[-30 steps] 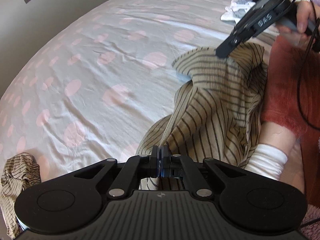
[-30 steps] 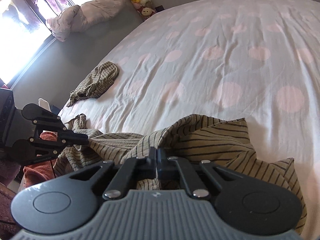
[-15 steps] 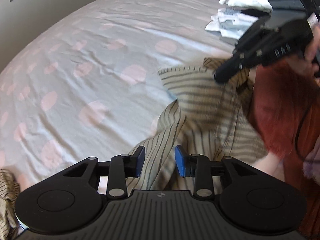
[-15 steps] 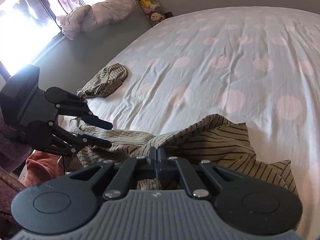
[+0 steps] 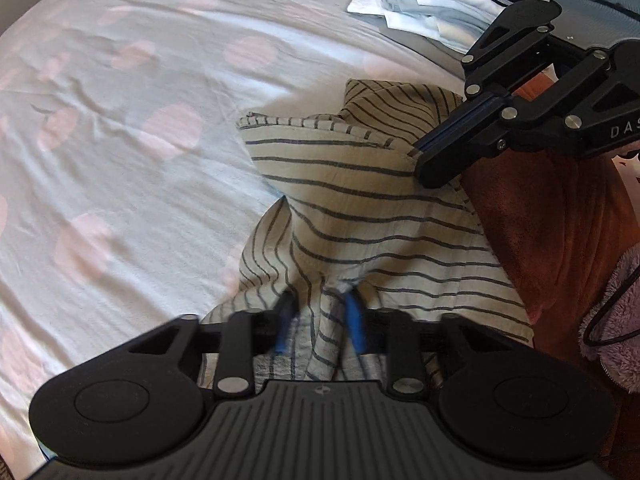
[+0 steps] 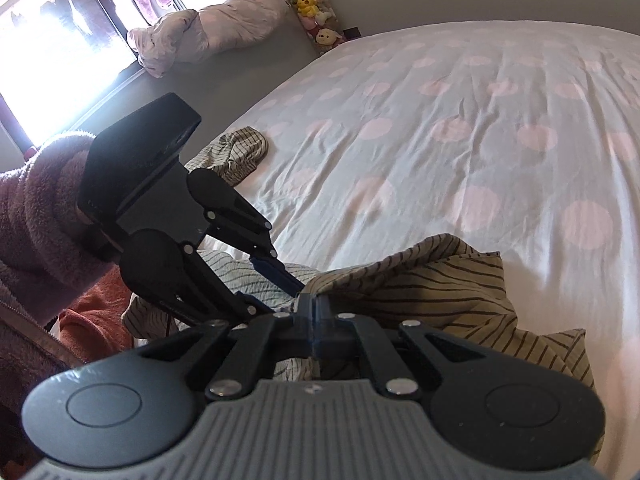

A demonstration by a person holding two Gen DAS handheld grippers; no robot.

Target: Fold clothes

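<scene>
A beige garment with dark stripes lies bunched at the near edge of the bed, and it also shows in the right wrist view. My left gripper is open, its blue pads standing on either side of a fold of this fabric. My right gripper is shut on an edge of the striped garment. From the left wrist view the right gripper pinches the cloth's upper right edge. From the right wrist view the left gripper sits close beside the right one's fingertips.
The bed sheet is pale with pink dots. A second crumpled striped piece lies near the bed's left edge. White folded clothes are stacked at the far right. A person's rust fleece and mauve sleeve are close by.
The left gripper, shut on the striped cloth a second ago, has opened and moved closer to the right gripper. The right gripper has stayed shut on the garment.
</scene>
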